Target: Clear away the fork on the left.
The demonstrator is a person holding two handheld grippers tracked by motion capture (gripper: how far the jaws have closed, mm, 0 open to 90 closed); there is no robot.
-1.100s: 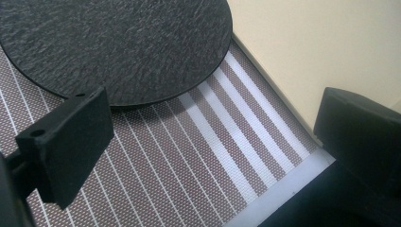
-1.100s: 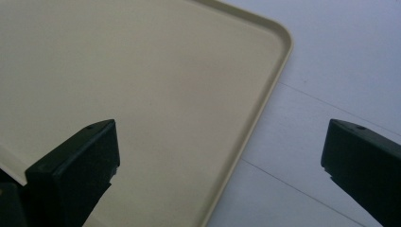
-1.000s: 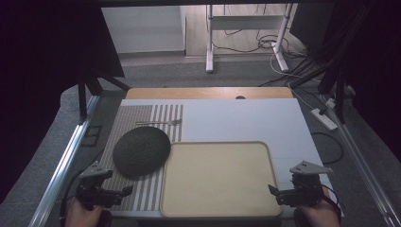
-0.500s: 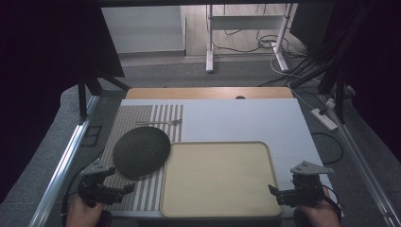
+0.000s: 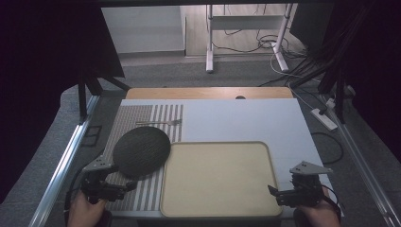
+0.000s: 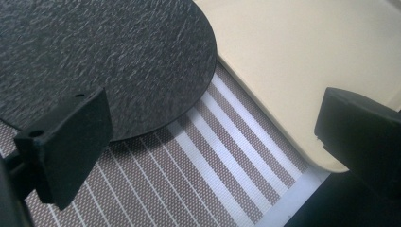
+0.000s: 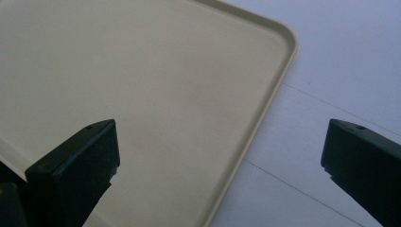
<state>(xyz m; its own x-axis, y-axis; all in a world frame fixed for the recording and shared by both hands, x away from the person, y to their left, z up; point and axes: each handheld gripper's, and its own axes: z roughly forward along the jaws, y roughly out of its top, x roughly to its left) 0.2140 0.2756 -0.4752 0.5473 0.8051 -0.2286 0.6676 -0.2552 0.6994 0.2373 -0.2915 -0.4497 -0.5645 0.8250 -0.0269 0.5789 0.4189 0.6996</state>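
Note:
A dark round plate (image 5: 141, 151) lies on a striped placemat (image 5: 142, 118) at the table's left. Its right edge just overlaps an empty beige tray (image 5: 217, 177) at the front middle. A fork (image 5: 158, 122) rests on the placemat behind the plate. My left gripper (image 5: 124, 185) is open at the front left, just in front of the plate. In the left gripper view its jaws stand wide over the placemat (image 6: 189, 179), between plate (image 6: 108, 61) and tray (image 6: 307, 56). My right gripper (image 5: 275, 194) is open at the tray's front right corner, straddling the tray's rim (image 7: 265, 113).
The white table top (image 5: 246, 118) stretches behind and to the right of the tray, with a wooden strip (image 5: 208, 92) along its far edge. Metal rails (image 5: 66, 161) run down both sides. Cables and a power strip (image 5: 324, 118) lie on the floor beyond.
My left gripper has crept slightly forward toward the plate. The right gripper, plate, tray and fork have stayed put.

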